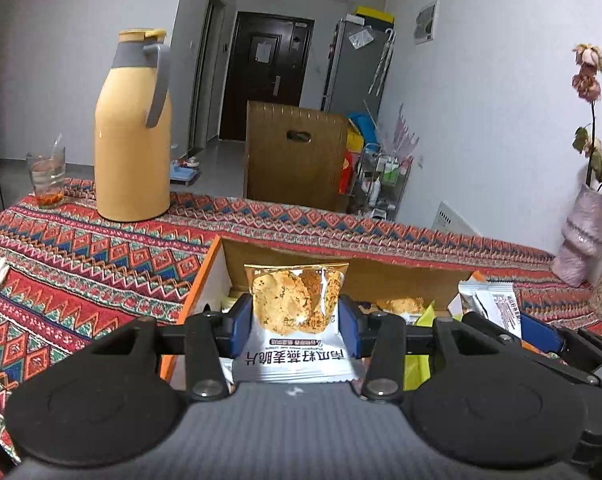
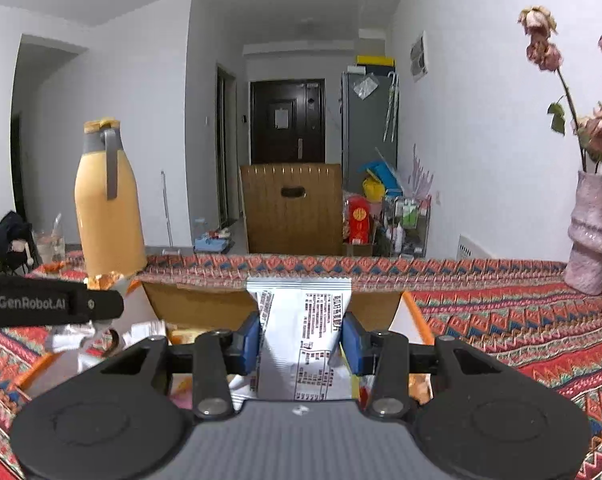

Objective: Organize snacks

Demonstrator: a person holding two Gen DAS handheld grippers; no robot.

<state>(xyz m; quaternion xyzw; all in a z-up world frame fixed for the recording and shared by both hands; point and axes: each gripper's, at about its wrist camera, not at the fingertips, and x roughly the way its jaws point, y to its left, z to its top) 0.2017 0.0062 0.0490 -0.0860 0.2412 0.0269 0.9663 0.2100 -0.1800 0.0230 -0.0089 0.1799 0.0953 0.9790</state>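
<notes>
Left wrist: left gripper (image 1: pixel 297 322) clamps crisp packet (image 1: pixel 297 300) | right wrist: right gripper (image 2: pixel 301 342) clamps label-side packet (image 2: pixel 301 332)

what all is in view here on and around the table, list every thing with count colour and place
crisp packet with a picture front: one, white and gold, clamped in the left gripper over the box
packet showing its printed back: one, white, clamped in the right gripper
open cardboard box with orange rim: one, brown, on the tablecloth, more packets inside
patterned woven tablecloth: one, red, covering the table
tall thermos jug with grey handle: one, yellow, far left of the table
clear glass: one, left of the jug
ribbed vase of dried flowers: one, pale pink, far right
wooden chair back: one, brown, behind the table
left gripper: black, blue pads
right gripper: black, blue pads
</notes>
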